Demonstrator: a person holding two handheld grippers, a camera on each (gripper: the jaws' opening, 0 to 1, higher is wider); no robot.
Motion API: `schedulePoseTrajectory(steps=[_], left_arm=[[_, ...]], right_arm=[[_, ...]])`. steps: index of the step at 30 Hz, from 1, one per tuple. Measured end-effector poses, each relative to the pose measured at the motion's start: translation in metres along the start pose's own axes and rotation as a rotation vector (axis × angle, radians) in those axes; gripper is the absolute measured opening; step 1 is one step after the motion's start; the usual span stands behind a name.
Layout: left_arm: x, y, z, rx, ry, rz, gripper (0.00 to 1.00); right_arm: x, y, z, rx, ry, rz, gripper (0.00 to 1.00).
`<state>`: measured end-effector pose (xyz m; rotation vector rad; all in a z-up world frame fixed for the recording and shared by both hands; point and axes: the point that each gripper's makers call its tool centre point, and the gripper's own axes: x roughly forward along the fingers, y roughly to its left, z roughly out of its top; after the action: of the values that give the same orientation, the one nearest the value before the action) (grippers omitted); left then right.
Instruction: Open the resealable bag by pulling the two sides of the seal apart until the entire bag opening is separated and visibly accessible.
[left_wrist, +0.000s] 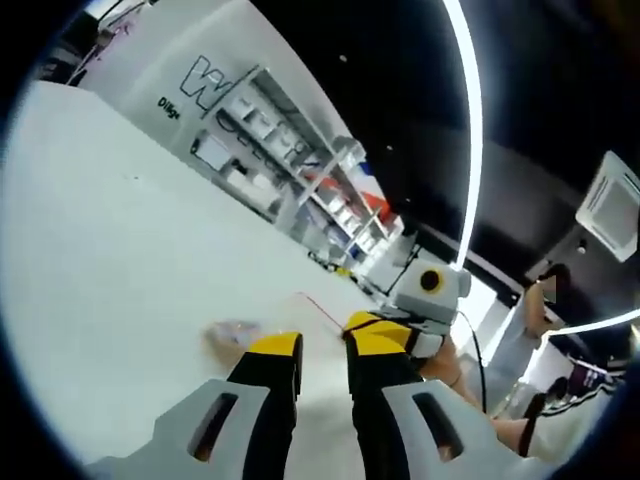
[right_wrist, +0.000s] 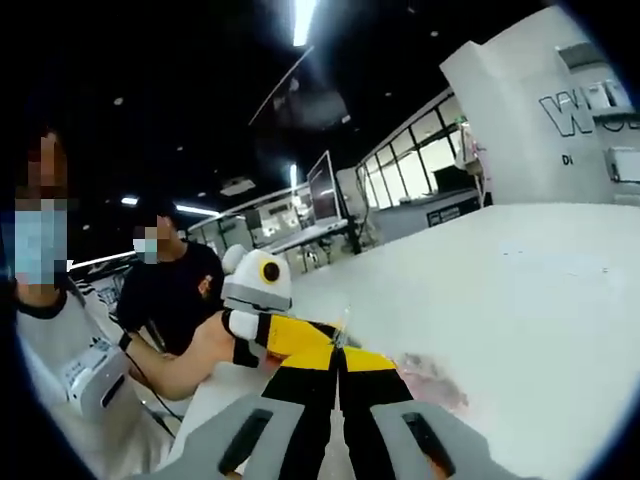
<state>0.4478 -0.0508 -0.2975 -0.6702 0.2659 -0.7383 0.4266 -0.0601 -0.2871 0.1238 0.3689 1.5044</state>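
Note:
A small clear resealable bag (left_wrist: 234, 332) with a thin red seal line (left_wrist: 322, 311) lies on the white table (left_wrist: 120, 250). My left gripper (left_wrist: 322, 352) stands just above the table beside the bag, its yellow-tipped jaws a little apart with bare table showing between them. The right gripper (left_wrist: 378, 326) comes in from the right and meets the end of the red seal. In the right gripper view my right gripper (right_wrist: 338, 352) is shut on a thin clear edge of the bag (right_wrist: 432, 384). The left gripper (right_wrist: 288, 335) touches in from the left.
The white table (right_wrist: 520, 290) runs wide and bare beyond the bag. White shelving (left_wrist: 300, 165) stands behind its far edge. Two people (right_wrist: 175, 290) are close at the table's side, and a bare arm reaches toward the grippers.

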Motion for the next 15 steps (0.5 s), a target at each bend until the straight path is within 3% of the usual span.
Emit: schedulePoseTrajectory(steps=[15], left_arm=[[0.0005,-0.0011,-0.0012,-0.002,0.004,-0.003,0.18]], right_arm=[[-0.0021,0.0011,0.0026,0.011,-0.013,0.011,0.0]])
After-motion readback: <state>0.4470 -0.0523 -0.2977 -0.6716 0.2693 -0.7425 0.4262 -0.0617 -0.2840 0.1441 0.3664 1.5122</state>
